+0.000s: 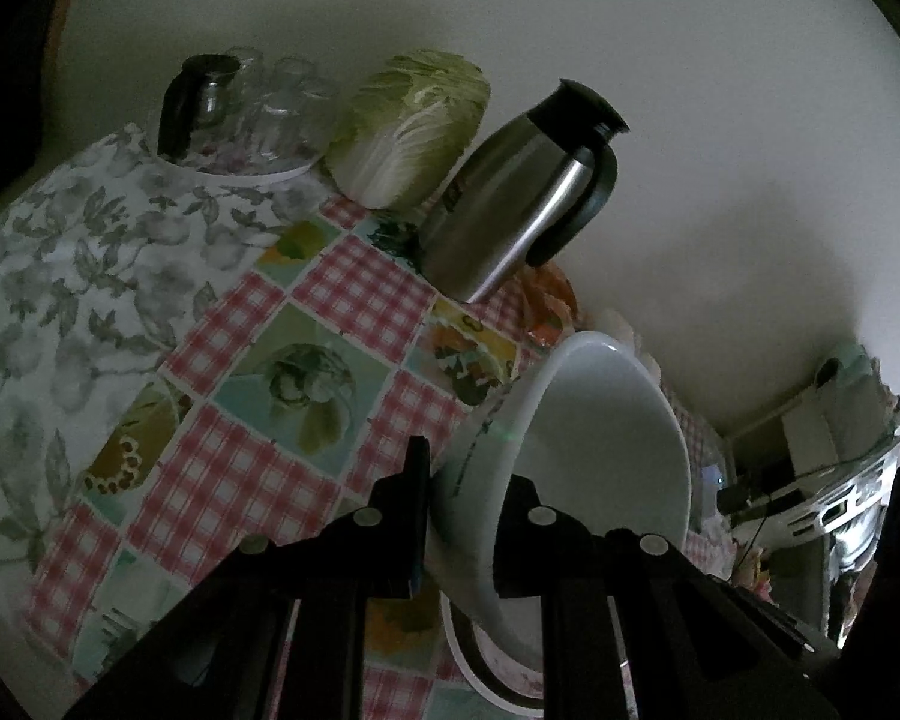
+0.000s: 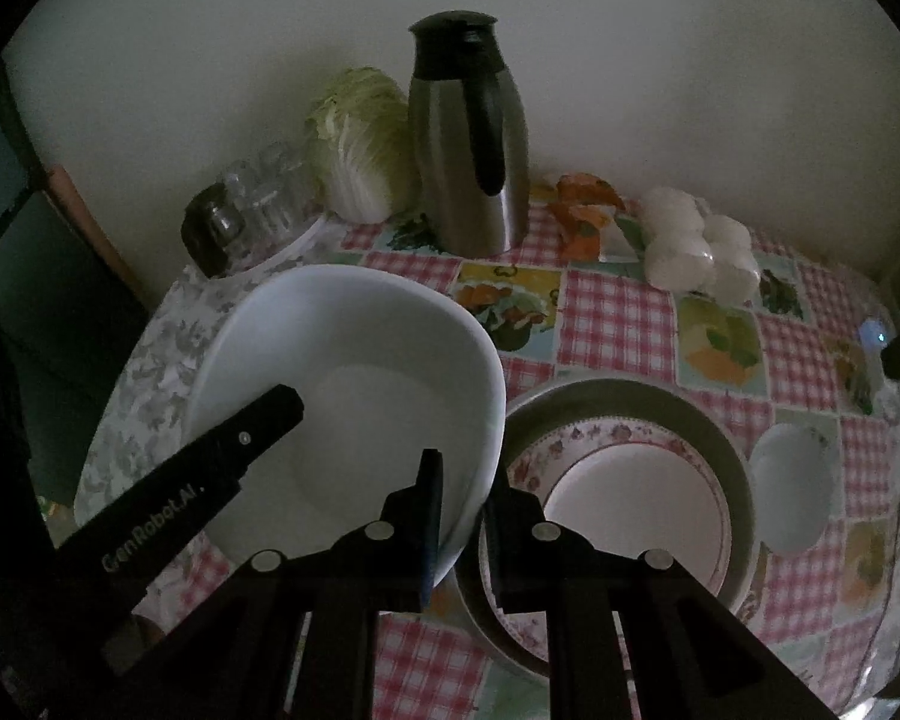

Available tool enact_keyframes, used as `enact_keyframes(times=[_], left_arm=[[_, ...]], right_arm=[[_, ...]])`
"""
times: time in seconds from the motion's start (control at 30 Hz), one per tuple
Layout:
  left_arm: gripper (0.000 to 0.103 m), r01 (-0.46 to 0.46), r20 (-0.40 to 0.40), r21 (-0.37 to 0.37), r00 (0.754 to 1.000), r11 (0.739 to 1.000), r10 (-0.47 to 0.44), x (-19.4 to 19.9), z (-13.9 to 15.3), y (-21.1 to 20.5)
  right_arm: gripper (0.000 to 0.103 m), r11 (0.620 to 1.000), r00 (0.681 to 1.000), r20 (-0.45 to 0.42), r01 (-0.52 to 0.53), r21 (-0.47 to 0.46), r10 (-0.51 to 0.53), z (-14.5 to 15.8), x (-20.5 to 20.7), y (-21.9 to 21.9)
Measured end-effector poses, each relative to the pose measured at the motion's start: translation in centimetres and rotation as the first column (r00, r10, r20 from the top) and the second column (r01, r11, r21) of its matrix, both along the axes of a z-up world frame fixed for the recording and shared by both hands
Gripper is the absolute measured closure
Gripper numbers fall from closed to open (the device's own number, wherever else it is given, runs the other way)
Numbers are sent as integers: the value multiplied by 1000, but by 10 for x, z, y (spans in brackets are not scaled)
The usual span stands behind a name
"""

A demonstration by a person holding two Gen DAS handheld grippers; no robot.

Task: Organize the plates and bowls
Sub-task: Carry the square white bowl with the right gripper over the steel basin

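A large white bowl [image 2: 354,372] is held tilted above the checked tablecloth; it also shows in the left wrist view [image 1: 600,450]. My left gripper [image 1: 465,510] is shut on its rim, one finger inside and one outside; its finger [image 2: 228,450] reaches into the bowl in the right wrist view. My right gripper [image 2: 462,516] is shut on the bowl's near rim. Right of the bowl, a floral-rimmed plate [image 2: 630,498] lies stacked on a grey plate [image 2: 732,456]. A small white bowl [image 2: 792,492] sits further right.
A steel thermos jug [image 2: 468,138], a napa cabbage [image 2: 366,144] and upturned glasses on a tray [image 2: 258,192] stand along the back wall. White round items in plastic [image 2: 690,246] and an orange wrapper [image 2: 582,210] lie at the back right.
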State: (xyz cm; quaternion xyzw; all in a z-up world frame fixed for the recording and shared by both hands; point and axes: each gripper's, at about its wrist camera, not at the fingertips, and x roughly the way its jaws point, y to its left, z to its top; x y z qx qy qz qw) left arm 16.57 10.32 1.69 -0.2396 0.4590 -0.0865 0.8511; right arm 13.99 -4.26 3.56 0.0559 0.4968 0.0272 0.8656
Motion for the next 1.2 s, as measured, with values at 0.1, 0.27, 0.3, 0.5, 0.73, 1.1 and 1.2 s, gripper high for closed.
enact_keyframes(times=[0.1, 0.27, 0.3, 0.5, 0.73, 1.1, 1.2], left_arm=[[87, 8, 0, 23, 1000, 1000, -8, 0, 2, -7], [86, 34, 7, 60, 999, 998, -34, 0, 6, -24], [86, 40, 10, 68, 999, 997, -41, 0, 7, -28], [86, 80, 33, 115, 996, 990, -84, -4, 18, -56], [86, 106, 49, 130, 992, 986, -113, -7, 28, -86], [86, 132, 94, 165, 984, 978, -149, -21, 46, -121], [86, 141, 101, 172, 982, 975, -160, -23, 49, -130]], right_arm=[[89, 998, 1000, 6, 21, 63, -22, -5, -4, -12], [89, 991, 999, 6, 33, 128, -34, -13, -9, -29], [89, 990, 999, 11, 41, 138, -43, -13, -12, -33], [87, 984, 996, 50, 67, 164, -76, -11, -24, -56], [86, 974, 992, 74, 89, 208, -106, 1, -29, -89], [86, 957, 988, 80, 104, 269, -130, 13, -44, -128], [86, 953, 987, 82, 109, 284, -137, 15, -48, -137]])
